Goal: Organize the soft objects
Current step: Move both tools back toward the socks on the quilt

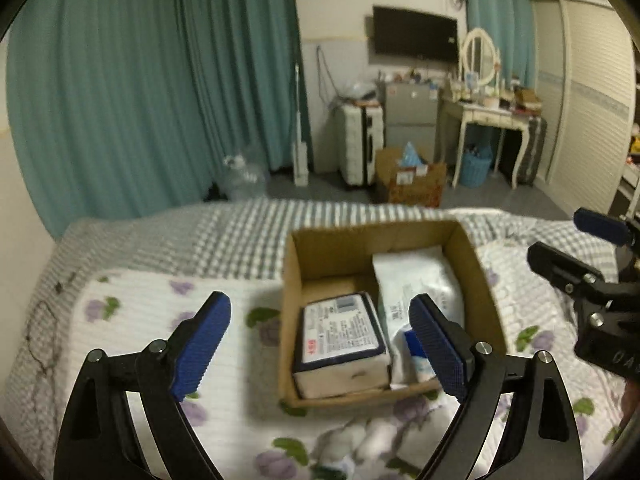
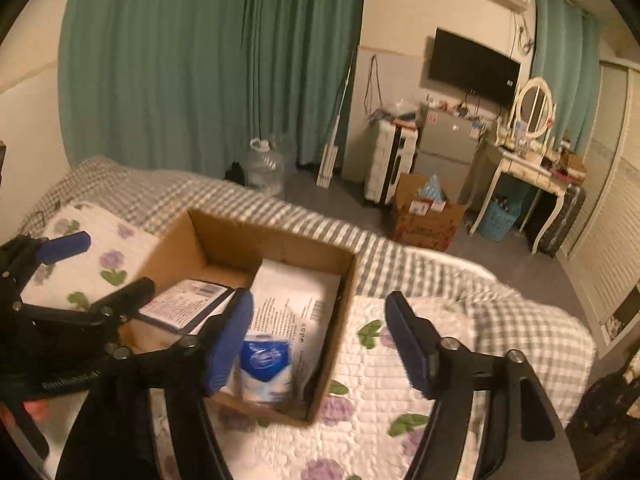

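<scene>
An open cardboard box point(image 1: 332, 248) sits on the bed's floral quilt point(image 1: 132, 300). Inside lie a dark-edged tissue pack point(image 1: 340, 336) on the left and a white soft pack point(image 1: 416, 280) on the right, with a small blue-and-white pack point(image 2: 266, 364) at its near end. My left gripper point(image 1: 320, 344) is open and empty above the box's near side. My right gripper point(image 2: 320, 336) is open and empty over the box's right wall point(image 2: 340, 300). Each gripper shows in the other's view, the right one point(image 1: 576, 248) at the edge and the left one point(image 2: 104, 264) by the box.
A white bundle point(image 1: 360, 440) lies on the quilt in front of the box. A grey checked sheet point(image 1: 240, 224) covers the bed's far side. Beyond the bed stand teal curtains point(image 1: 140, 80), a water jug point(image 2: 264, 164), a suitcase, a floor box point(image 1: 412, 180) and a dressing table point(image 1: 488, 116).
</scene>
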Motion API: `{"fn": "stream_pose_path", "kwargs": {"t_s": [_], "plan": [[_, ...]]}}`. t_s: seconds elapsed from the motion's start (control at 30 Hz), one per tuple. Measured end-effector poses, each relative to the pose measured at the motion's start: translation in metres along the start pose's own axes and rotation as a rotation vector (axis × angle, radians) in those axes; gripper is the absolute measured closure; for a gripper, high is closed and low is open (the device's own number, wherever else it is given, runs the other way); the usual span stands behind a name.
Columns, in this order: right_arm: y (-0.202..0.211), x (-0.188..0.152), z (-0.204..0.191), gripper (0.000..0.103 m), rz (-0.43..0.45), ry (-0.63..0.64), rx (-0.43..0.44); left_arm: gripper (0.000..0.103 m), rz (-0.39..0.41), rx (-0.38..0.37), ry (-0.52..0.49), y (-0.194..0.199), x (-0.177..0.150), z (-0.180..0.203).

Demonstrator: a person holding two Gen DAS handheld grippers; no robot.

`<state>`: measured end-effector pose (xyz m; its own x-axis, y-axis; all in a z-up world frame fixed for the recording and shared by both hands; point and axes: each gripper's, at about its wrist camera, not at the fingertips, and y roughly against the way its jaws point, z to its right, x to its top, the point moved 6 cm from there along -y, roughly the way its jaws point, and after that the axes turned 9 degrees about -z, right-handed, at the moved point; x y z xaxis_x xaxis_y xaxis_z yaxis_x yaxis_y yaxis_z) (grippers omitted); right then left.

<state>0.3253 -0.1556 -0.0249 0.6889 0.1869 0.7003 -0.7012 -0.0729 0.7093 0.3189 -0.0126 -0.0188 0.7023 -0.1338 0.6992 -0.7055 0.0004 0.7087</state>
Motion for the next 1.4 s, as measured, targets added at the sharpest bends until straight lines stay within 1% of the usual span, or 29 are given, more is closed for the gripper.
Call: {"fn": "stream_pose_path", "kwargs": {"t_s": [0.07,0.1,0.13,0.2,0.27,0.37,0.5,0.6,0.63,0.73,0.83,0.9,0.93,1.0,1.07,1.1,1.13,1.17,1.27,1.3,1.37,1.4], "plan": [[0.031,0.004,0.000,0.024,0.027,0.004,-0.003,0.009,0.037,0.005,-0.009,0.026,0.000,-0.007],[0.050,0.005,0.000,0.023,0.044,0.006,-0.002,0.005,0.061,0.005,-0.014,0.045,-0.001,-0.010],[0.064,0.005,0.000,0.019,0.054,0.005,-0.001,0.000,0.073,0.007,-0.015,0.054,-0.003,-0.013],[0.091,0.006,-0.003,0.015,0.077,-0.002,0.008,0.000,0.112,0.012,-0.017,0.082,-0.007,-0.017],[0.119,0.004,-0.007,0.009,0.095,0.000,0.020,0.000,0.125,0.008,-0.024,0.104,-0.015,-0.020],[0.152,-0.007,-0.018,0.009,0.104,0.016,0.061,0.000,0.141,-0.017,-0.022,0.127,-0.028,-0.023],[0.178,-0.033,-0.032,0.007,0.078,0.047,0.091,0.000,0.154,-0.019,-0.014,0.140,-0.046,-0.026],[0.184,-0.049,-0.041,0.000,0.055,0.059,0.086,0.000,0.146,-0.048,0.009,0.137,-0.061,-0.026],[0.184,-0.055,-0.044,0.000,0.050,0.063,0.087,0.000,0.138,-0.053,0.022,0.134,-0.065,-0.026],[0.169,-0.072,-0.055,0.000,0.007,0.070,0.113,0.000,0.103,-0.055,0.061,0.113,-0.081,-0.030],[0.138,-0.088,-0.060,0.000,-0.041,0.077,0.115,0.000,0.056,-0.053,0.091,0.084,-0.101,-0.032],[0.108,-0.098,-0.061,0.000,-0.075,0.075,0.105,0.000,0.010,-0.066,0.119,0.053,-0.115,-0.033],[0.087,-0.105,-0.061,0.000,-0.086,0.079,0.099,0.000,-0.003,-0.067,0.123,0.045,-0.120,-0.033],[0.051,-0.116,-0.062,0.000,-0.117,0.088,0.082,0.000,-0.045,-0.052,0.128,0.014,-0.133,-0.032],[0.020,-0.126,-0.063,0.000,-0.149,0.091,0.077,0.000,-0.071,-0.034,0.117,-0.011,-0.146,-0.029],[0.005,-0.132,-0.064,0.000,-0.163,0.091,0.082,0.000,-0.100,-0.023,0.105,-0.029,-0.156,-0.026],[-0.014,-0.140,-0.066,0.000,-0.185,0.087,0.089,0.001,-0.118,-0.023,0.097,-0.037,-0.162,-0.025],[-0.025,-0.146,-0.067,0.000,-0.199,0.082,0.096,0.001,-0.157,-0.029,0.085,-0.053,-0.174,-0.021],[-0.056,-0.169,-0.072,0.001,-0.249,0.069,0.137,0.004,-0.216,-0.033,0.064,-0.072,-0.192,-0.016],[-0.063,-0.176,-0.072,0.001,-0.266,0.067,0.141,0.007,-0.226,-0.042,0.063,-0.074,-0.195,-0.016],[-0.073,-0.186,-0.074,0.001,-0.288,0.076,0.147,0.007,-0.251,-0.068,0.065,-0.078,-0.199,-0.013],[-0.076,-0.189,-0.075,0.002,-0.294,0.084,0.142,0.009,-0.263,-0.087,0.061,-0.079,-0.202,-0.010]]}}
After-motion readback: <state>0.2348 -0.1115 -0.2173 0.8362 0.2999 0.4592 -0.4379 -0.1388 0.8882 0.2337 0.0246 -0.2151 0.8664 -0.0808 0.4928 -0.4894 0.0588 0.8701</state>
